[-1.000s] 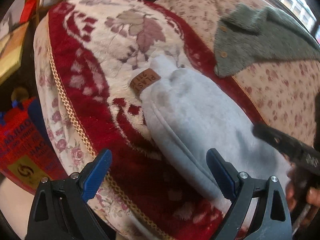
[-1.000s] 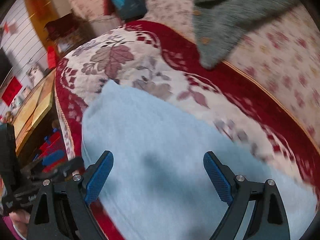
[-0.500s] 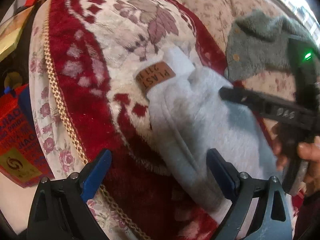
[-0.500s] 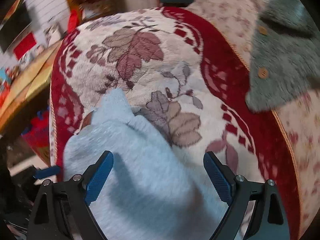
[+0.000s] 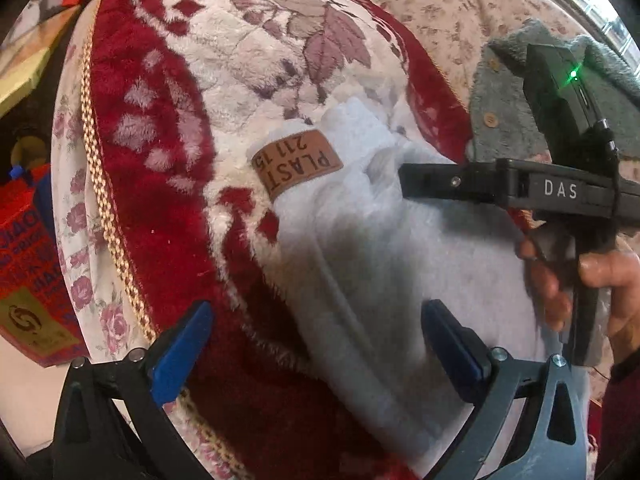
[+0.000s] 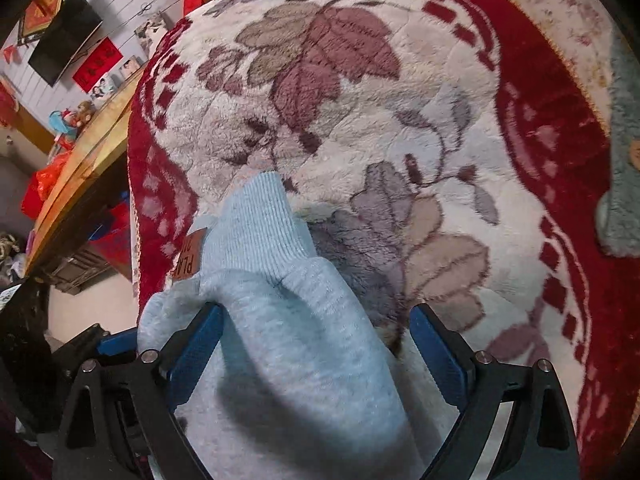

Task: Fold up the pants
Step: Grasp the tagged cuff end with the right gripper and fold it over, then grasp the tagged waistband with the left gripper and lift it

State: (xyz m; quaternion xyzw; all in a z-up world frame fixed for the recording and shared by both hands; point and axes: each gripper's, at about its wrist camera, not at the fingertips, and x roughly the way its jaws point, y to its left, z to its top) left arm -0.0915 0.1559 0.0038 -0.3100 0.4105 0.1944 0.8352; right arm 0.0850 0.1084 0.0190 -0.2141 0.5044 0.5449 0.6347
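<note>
The light blue pants lie bunched on the red floral blanket; the right gripper has swung in over their ribbed cuff, spread wide, while the left gripper, its jaws just opened wider, straddles the near edge, ready to pinch

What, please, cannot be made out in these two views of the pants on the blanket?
- Pants: the lower part is cut off by the frame edge in both wrist views.
- Leather label: in the right wrist view a fold hides most of its lettering.
- Grey garment: in the left wrist view the right gripper covers part.
</note>
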